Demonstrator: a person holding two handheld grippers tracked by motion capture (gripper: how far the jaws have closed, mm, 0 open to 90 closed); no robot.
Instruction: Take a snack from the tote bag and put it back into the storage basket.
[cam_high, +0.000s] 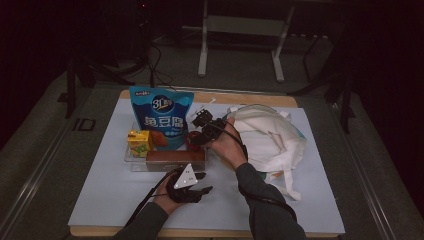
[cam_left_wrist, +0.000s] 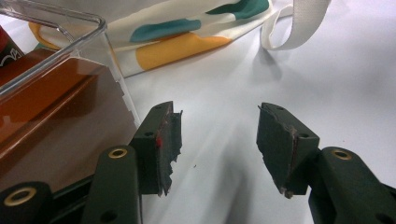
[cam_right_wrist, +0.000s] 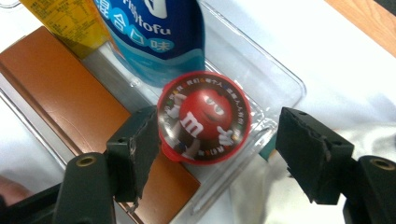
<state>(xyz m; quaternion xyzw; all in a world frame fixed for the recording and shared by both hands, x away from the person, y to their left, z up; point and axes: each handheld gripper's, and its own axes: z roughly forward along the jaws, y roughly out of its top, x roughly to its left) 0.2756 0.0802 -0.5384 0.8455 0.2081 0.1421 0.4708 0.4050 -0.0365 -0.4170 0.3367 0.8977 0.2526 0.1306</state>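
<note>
Reaching into the clear tray (cam_right_wrist: 285, 79) with the right gripper (cam_right_wrist: 215, 154), jaws spread wide and nothing pinched. The round red candy tub (cam_right_wrist: 204, 116) sits directly ahead of these tongs, lid face toward them, standing in the tray corner. In the right gripper view the left-hand jaw overlaps the tub's rim; whether it touches, cannot tell. The other jaw stands well clear on the opposite side, with open gap between.

Tub is round, so no long axis to align to; what matters is centring. At present it lies off-centre in the span, toward the first jaw. Judgement: a small sideways shift would bring it midway before closing.

Neighbours, relative to the tongs: blue tofu snack pouch (cam_right_wrist: 159, 37) just beyond the tub, brown flat box (cam_right_wrist: 60, 88) beside the near jaw, yellow carton (cam_right_wrist: 60, 18) farther off past the box.

Left gripper (cam_left_wrist: 217, 140) also spread and empty, low over the white table sheet (cam_left_wrist: 327, 93) outside the tray wall, the cloth tote bag (cam_left_wrist: 187, 32) ahead of it. In the high view the right gripper (cam_high: 204, 127) is plainly the nearer to the tub (cam_high: 192, 138).
</note>
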